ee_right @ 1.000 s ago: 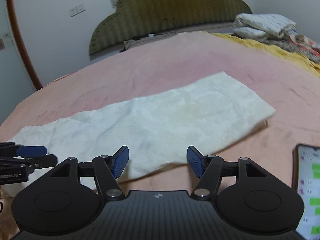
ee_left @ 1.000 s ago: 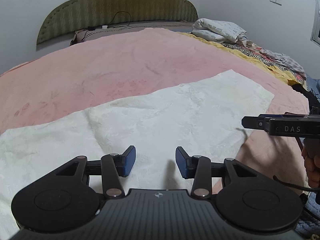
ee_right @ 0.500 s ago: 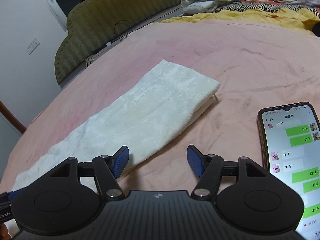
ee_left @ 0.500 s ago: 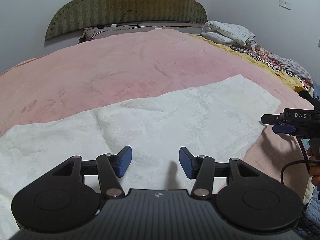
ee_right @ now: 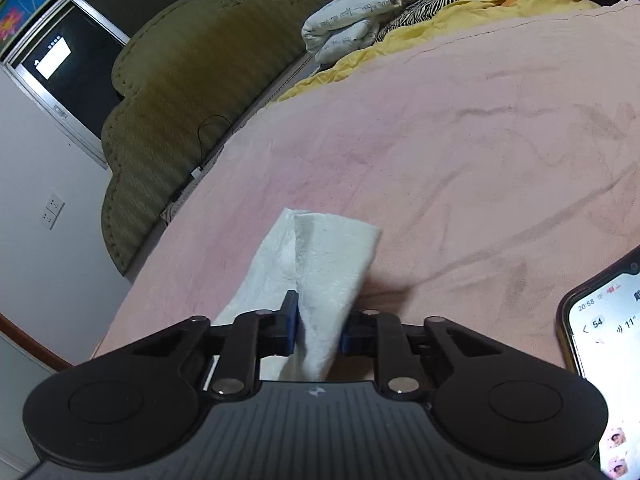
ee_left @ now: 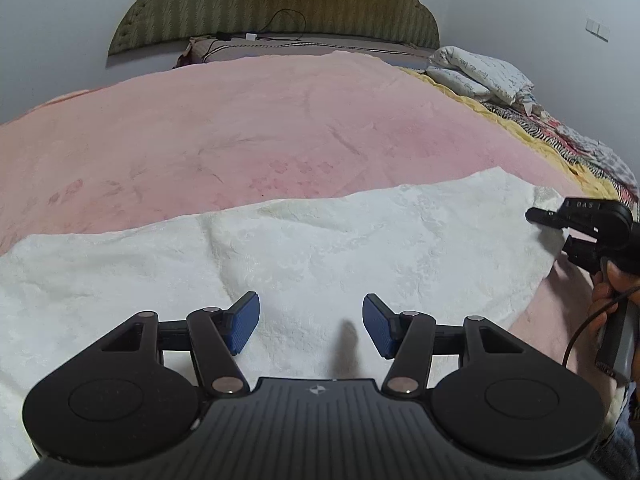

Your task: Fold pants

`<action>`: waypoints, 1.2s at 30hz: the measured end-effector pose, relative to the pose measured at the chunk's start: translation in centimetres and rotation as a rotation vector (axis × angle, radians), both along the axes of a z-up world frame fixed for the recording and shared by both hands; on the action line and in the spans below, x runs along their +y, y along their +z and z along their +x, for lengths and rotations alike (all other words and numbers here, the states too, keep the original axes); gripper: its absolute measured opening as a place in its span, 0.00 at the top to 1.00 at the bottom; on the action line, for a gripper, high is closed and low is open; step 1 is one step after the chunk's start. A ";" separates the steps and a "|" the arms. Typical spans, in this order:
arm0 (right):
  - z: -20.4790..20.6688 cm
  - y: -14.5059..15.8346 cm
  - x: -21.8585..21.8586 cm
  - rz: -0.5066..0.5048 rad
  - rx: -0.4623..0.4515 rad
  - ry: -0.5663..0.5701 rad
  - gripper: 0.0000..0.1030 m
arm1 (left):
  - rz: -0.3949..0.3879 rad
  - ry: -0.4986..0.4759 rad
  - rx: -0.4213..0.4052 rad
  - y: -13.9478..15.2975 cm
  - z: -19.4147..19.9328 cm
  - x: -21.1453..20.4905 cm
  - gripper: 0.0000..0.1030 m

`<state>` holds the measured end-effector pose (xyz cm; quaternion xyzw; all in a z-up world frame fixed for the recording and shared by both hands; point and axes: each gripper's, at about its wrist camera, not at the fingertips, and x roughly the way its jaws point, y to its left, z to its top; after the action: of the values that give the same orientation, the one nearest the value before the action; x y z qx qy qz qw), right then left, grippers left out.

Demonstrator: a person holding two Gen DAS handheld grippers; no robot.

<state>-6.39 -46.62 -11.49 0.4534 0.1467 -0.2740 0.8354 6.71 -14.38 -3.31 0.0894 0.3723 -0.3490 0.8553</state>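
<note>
The white pants [ee_left: 320,248] lie flat across a pink blanket [ee_left: 240,128], folded lengthwise into a long strip. My left gripper [ee_left: 311,326] is open and empty, hovering over the near edge of the pants' middle. My right gripper [ee_right: 318,330] is shut on the right end of the pants [ee_right: 324,264], with the cloth bunched between its blue pads. In the left wrist view the right gripper [ee_left: 560,232] shows at the far right end of the pants, held by a hand.
A phone [ee_right: 604,344] with a lit chat screen lies on the blanket right of my right gripper. A green headboard [ee_left: 276,8] stands at the far end. Folded bedding [ee_left: 476,76] and a yellow blanket [ee_right: 440,28] lie along the right side.
My right gripper swung to the right end of the pants and closed on it. My left gripper moved slightly lower over the pants and stayed open.
</note>
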 end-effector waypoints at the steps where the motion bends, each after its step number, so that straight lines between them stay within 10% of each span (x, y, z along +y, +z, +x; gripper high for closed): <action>1: 0.0 0.3 0.2 -0.025 0.004 0.005 0.85 | -0.009 0.007 0.017 0.0 0.4 0.0 0.41; 8: 1.3 4.0 2.2 -0.251 0.019 0.074 0.87 | -0.169 0.093 0.266 -0.4 4.5 1.5 0.41; 15: 5.2 7.7 12.9 -0.759 0.109 0.437 0.88 | -0.489 0.152 0.544 -1.1 7.8 3.3 0.29; 20: 6.4 6.5 17.8 -0.821 0.123 0.626 0.88 | -0.611 0.164 0.677 -2.5 9.2 1.6 0.19; 31: 6.4 6.6 19.1 -0.824 0.113 0.691 0.88 | -0.633 0.143 0.820 -4.6 11.4 -4.9 0.19; 36: 6.1 6.2 20.3 -0.866 0.120 0.754 0.88 | -0.535 0.141 0.708 -3.4 12.2 -5.7 0.57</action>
<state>-0.28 -26.36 -5.33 -0.0299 0.2199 -0.0178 0.9749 18.94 -20.04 -6.73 -0.2854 0.5440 -0.3829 0.6899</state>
